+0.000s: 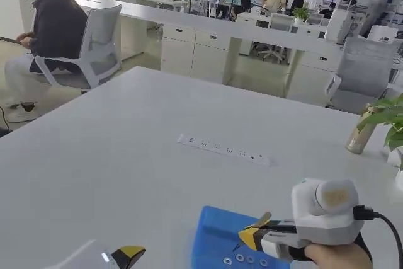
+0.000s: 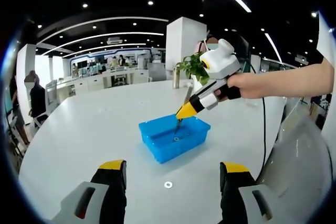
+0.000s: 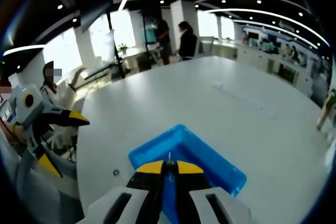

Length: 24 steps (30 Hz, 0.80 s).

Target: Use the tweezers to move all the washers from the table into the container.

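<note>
Blue container (image 1: pixel 217 228) is cropped below; right tool (image 3: pixel 168 167) clamps faint tweezers (image 2: pixel 179 123), left tool (image 2: pixel 173 166) gapes wide.

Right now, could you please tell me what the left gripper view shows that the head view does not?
Left gripper view, not head view: a loose washer on the table ahead of the left gripper's open jaws. Head view, not left gripper view: a white power strip. Both: the blue container, with the right gripper holding tweezers into it.

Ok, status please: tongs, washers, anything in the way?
Left tongs open. Right tongs shut on tweezers, tip over blue container. One washer on table, outside container. Nothing in the way.
</note>
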### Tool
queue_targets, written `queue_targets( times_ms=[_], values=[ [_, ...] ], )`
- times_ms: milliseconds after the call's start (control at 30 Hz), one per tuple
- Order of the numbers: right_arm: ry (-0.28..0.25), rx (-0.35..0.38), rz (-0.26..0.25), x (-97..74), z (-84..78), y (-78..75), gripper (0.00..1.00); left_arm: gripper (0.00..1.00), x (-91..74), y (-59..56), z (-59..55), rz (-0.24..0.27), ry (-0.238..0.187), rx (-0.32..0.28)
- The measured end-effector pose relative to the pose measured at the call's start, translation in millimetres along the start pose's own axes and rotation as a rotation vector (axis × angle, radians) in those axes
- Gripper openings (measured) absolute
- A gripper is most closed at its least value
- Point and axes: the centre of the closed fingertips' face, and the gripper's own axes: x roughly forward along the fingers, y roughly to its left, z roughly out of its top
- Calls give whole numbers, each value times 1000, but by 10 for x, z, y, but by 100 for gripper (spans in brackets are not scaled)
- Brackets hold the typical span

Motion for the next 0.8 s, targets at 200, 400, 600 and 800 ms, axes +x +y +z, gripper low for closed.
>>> queue_targets(
  times_ms=[200, 400, 600, 800],
  values=[
    [-23, -24, 55, 24, 137, 243, 3, 73, 2, 0, -14, -3, 4, -7],
    [-38, -18, 141, 79, 230, 549, 3, 72, -1, -7, -21, -6, 9, -7],
    [-7, -16, 260, 168, 214, 865, 3, 72, -3, -6, -19, -6, 8, -8],
    [56, -17, 311, 285, 89, 1010, 3, 71, -14, 24, -3, 5, -2, -19]
  ],
)
